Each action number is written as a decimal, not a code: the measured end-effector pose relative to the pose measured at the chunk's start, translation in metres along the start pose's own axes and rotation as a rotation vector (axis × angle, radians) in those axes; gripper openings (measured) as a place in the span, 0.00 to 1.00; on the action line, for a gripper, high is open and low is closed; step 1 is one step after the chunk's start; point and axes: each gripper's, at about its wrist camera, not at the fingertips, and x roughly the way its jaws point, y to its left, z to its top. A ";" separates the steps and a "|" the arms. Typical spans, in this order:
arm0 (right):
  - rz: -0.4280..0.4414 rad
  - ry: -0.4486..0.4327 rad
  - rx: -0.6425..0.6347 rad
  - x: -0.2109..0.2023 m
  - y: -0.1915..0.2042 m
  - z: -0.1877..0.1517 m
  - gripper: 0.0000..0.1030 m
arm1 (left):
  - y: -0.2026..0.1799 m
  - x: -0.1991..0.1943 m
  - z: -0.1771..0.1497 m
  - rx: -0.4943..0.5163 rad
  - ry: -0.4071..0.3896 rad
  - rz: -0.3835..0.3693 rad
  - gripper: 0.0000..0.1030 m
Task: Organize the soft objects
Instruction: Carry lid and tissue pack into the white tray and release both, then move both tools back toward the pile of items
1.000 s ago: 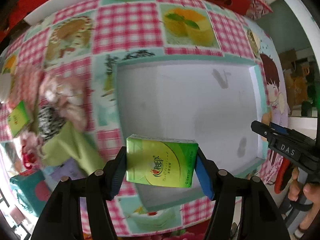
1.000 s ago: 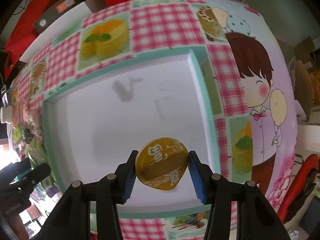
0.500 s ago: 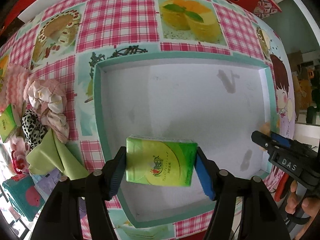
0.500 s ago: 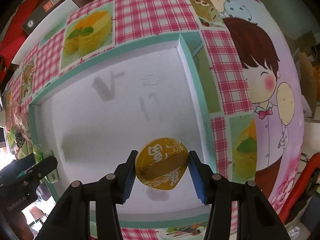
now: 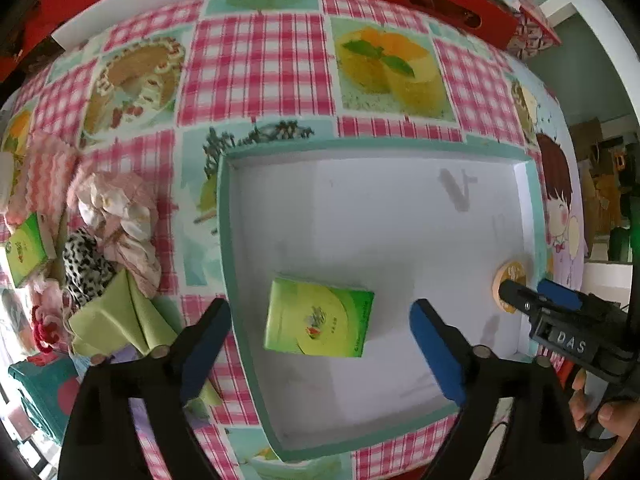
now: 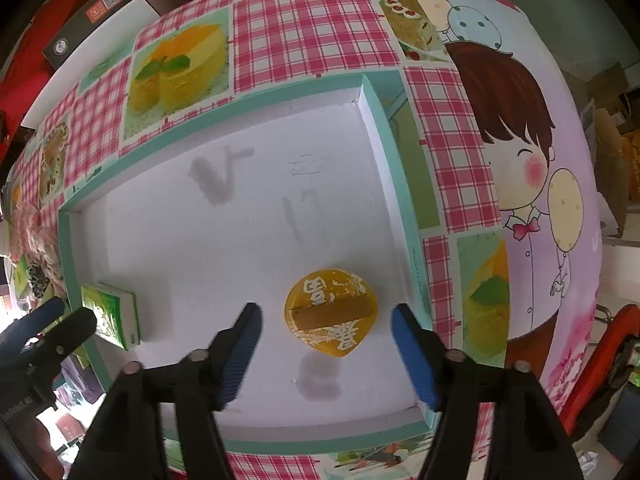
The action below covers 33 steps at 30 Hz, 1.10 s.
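Left gripper [image 5: 320, 344]: jaws just opening, apart, clear of tissue pack [image 5: 319, 323] | Right gripper [image 6: 326, 344]: jaws just opening, apart, clear of jelly cup [image 6: 330, 312] | Both items: on floor of tray [image 6: 404, 208]

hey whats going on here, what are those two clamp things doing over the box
A person is sorting small soft items into a shallow white tray on a patterned tablecloth. The left gripper has just been opening; the green tissue pack lies on the tray floor between its jaws, untouched. The right gripper has likewise just been opening around the orange jelly cup, which sits near the tray's right wall. More cloths and scrunchies wait beside the tray.
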 end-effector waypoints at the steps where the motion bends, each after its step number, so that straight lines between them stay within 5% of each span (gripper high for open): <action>1: 0.003 -0.006 -0.004 0.000 0.000 0.000 0.81 | 0.004 -0.004 0.003 -0.003 -0.020 0.006 0.95; 4: 0.010 -0.027 -0.014 -0.001 0.002 0.000 1.00 | 0.007 -0.011 0.008 -0.020 -0.060 0.024 0.95; 15: 0.004 -0.030 -0.042 -0.005 0.014 -0.004 1.00 | 0.047 -0.035 0.011 -0.068 -0.081 0.036 0.95; 33: -0.034 -0.050 -0.083 -0.027 0.051 -0.009 1.00 | 0.177 -0.091 -0.011 -0.234 -0.148 0.068 0.95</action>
